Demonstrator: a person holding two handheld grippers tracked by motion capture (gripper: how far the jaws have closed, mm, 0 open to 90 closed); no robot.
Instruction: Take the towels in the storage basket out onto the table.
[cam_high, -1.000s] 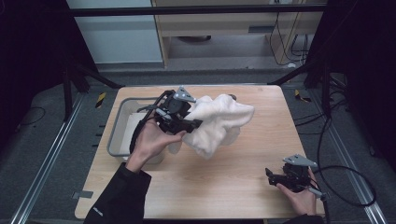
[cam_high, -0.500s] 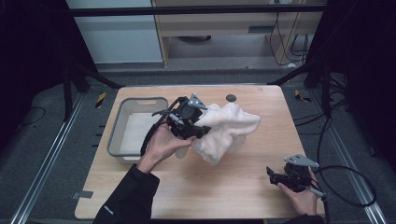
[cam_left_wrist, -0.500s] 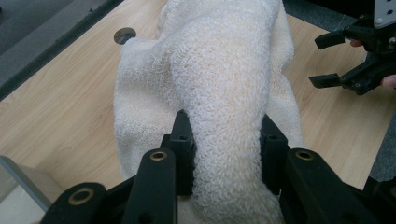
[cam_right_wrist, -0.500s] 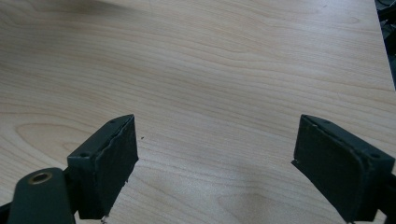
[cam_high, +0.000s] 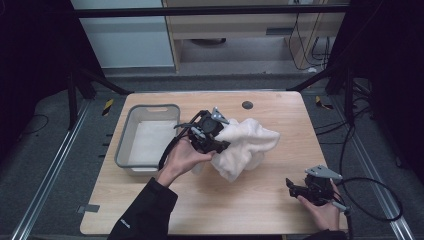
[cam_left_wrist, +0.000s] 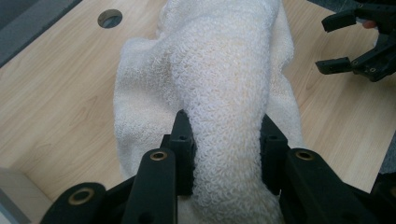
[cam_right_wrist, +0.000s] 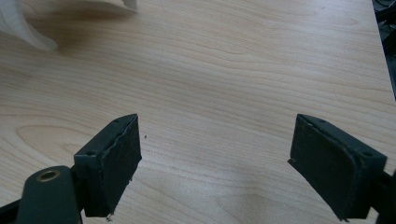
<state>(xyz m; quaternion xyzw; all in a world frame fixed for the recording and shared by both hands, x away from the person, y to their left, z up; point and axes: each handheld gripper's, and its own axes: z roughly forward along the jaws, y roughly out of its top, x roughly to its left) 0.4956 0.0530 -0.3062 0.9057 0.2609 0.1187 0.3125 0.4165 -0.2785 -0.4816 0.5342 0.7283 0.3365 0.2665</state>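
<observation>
A bunched white towel (cam_high: 246, 146) lies across the middle of the wooden table (cam_high: 250, 210), one thick fold of it pinched in my left gripper (cam_high: 220, 142). In the left gripper view the two black jaws squeeze that fold of towel (cam_left_wrist: 224, 93) from both sides, so my left gripper (cam_left_wrist: 227, 140) is shut on it. My right gripper (cam_high: 292, 187) rests low at the table's front right, held in a hand, its jaws wide apart. The right gripper view looks past that open gripper (cam_right_wrist: 215, 158) at bare wood, with a towel edge (cam_right_wrist: 28, 28) at the top left.
A grey plastic bin (cam_high: 127, 135) with a pale lining stands on the table's left side, just left of my left hand. A round hole (cam_high: 247, 105) sits near the table's far edge. Black frame posts and cables flank the table.
My left gripper has carried the towel rightward and lower, away from above the bin toward the table's middle, where the cloth now rests. The right gripper has stayed put.
</observation>
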